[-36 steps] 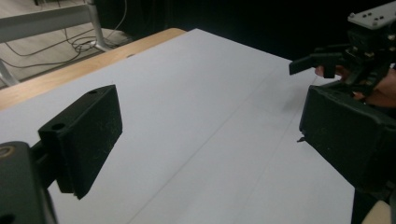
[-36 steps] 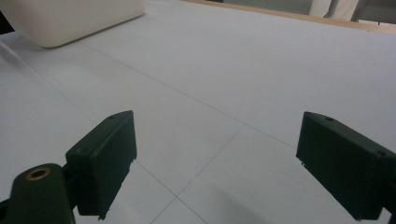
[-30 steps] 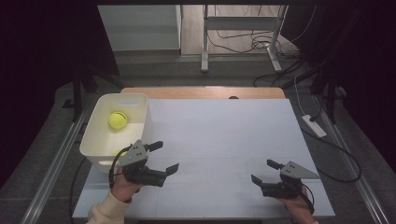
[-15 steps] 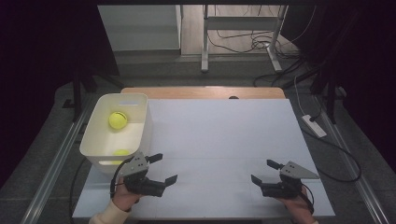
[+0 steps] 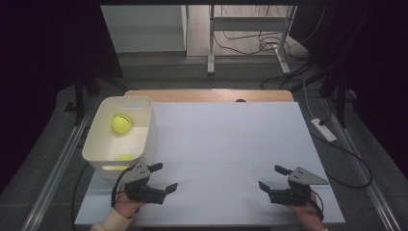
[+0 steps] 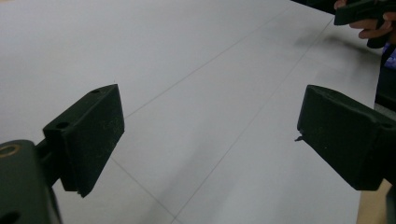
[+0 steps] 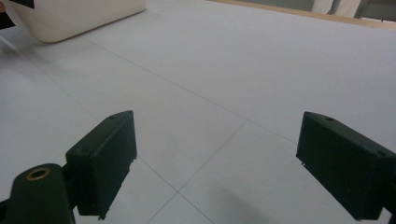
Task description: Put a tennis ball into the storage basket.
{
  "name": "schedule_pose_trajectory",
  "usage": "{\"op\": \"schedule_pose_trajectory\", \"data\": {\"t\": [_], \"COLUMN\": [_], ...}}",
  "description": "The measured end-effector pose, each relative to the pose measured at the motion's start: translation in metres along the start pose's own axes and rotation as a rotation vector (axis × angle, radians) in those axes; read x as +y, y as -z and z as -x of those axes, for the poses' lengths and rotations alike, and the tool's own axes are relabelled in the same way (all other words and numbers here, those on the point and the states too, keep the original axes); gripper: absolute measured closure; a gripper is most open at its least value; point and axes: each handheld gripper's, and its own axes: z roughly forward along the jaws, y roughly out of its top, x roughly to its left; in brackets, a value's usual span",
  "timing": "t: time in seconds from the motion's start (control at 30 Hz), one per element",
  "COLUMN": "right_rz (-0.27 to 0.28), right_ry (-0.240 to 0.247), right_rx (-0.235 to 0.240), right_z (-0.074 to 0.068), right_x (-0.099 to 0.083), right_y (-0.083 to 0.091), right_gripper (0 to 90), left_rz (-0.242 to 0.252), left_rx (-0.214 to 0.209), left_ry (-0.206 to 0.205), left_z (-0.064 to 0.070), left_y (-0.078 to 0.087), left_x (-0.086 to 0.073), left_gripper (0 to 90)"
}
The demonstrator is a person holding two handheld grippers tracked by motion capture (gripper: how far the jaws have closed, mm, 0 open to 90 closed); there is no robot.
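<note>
A white bin (image 5: 146, 126) stands at the table's left side with two yellow-green tennis balls inside, one ball (image 5: 121, 123) toward its far end and another ball (image 5: 125, 157) at its near wall. My left gripper (image 5: 162, 177) rests low on the white table just in front of the bin's near right corner, open and holding nothing (image 6: 210, 135). Near the front right of the table my right gripper (image 5: 273, 177) is also open and empty (image 7: 215, 158). The bin's corner (image 7: 70, 18) shows far off in the right gripper view.
The white table top (image 5: 226, 144) stretches between the two grippers, with a wooden strip (image 5: 207, 95) along its far edge. A power strip (image 5: 323, 130) and cables lie on the floor at the right. Metal rails (image 5: 57, 163) run along the left side.
My left gripper has drawn back from the bin's near edge toward the table front and come down lower. The right gripper has stayed in place.
</note>
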Motion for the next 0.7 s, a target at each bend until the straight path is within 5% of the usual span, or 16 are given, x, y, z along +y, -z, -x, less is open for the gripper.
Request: {"op": "schedule_pose_trajectory", "data": {"t": [0.7], "right_rz": [0.000], "right_ry": [0.006], "right_rx": [0.017], "right_z": [-0.0015], "right_x": [-0.0015], "right_y": [0.0009], "right_gripper": [12.3], "left_rz": [-0.025], "left_rx": [-0.002], "left_ry": [-0.045], "left_z": [0.0070], "left_y": [-0.0025], "left_x": [-0.0078], "left_gripper": [8.2]}}
